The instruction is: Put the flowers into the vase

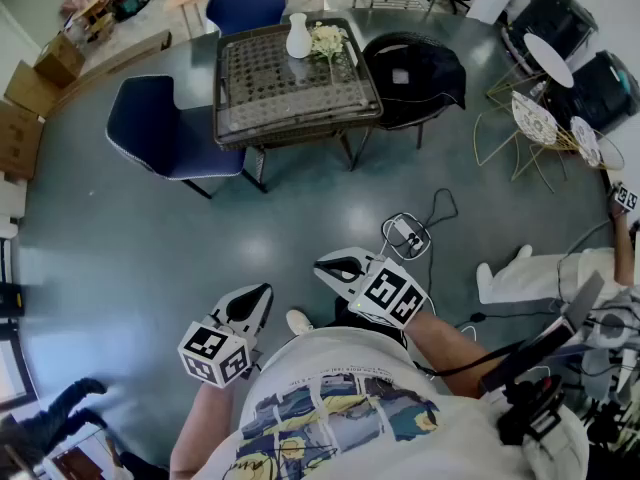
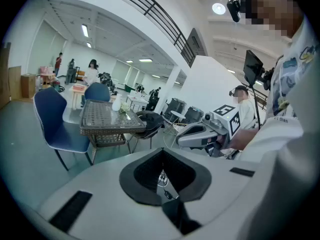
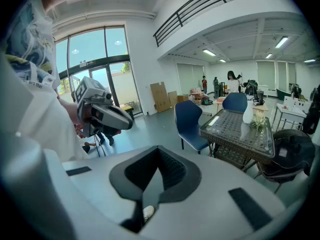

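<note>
At the far left, cardboard boxes sit against the wall, and a blue chair stands on the grey floor just left of the tabletop. Nearer the person, the left gripper is held in front of the body and tilted downward. Its jaws are closed together with nothing between them, and it is well apart from the table. On the far side of the woven tabletop the white vase stands upright. The flowers lie on the tabletop just beside it, on its right, not in the vase. The right gripper is close beside the left one, also tilted downward, jaws fully closed and empty. A black chair stands at the table's right.
</note>
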`<state>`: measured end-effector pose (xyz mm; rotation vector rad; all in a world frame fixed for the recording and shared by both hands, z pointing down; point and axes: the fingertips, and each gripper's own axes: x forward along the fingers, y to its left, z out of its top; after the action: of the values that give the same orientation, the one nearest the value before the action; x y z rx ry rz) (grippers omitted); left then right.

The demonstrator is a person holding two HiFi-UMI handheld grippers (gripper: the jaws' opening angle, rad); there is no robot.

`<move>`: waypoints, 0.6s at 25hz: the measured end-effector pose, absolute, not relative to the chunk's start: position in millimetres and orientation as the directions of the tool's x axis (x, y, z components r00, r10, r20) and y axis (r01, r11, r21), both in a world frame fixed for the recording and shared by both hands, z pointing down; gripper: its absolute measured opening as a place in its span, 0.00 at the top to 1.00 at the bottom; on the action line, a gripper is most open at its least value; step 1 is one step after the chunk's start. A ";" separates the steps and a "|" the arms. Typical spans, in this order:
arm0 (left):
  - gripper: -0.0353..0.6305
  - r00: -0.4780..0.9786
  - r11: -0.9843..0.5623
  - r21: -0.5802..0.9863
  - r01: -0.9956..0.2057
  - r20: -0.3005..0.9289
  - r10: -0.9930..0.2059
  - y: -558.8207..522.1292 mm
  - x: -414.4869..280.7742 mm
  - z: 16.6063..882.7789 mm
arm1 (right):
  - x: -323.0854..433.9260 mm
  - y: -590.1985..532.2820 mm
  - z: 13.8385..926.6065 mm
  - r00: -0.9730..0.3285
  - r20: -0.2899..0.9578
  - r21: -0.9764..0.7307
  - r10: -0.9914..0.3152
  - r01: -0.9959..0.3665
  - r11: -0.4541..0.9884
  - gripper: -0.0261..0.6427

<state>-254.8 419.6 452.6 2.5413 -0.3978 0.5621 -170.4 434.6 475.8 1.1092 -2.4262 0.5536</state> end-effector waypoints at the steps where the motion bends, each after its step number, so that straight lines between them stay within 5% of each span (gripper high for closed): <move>1: 0.93 0.870 -0.832 0.406 -0.378 0.463 -0.169 421.5 -256.4 454.1 | -174.1 435.4 476.4 -0.602 0.516 -0.182 -0.610 -0.773 0.608 0.95; 15: 0.93 0.870 -0.849 0.379 -0.369 0.462 -0.172 420.0 -230.2 453.0 | -160.4 426.8 479.8 -0.616 0.501 -0.185 -0.607 -0.762 0.621 0.95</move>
<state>-230.2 420.0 453.0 2.5760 -0.3953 0.5768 -160.4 426.8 479.8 1.0906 -2.4546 0.5424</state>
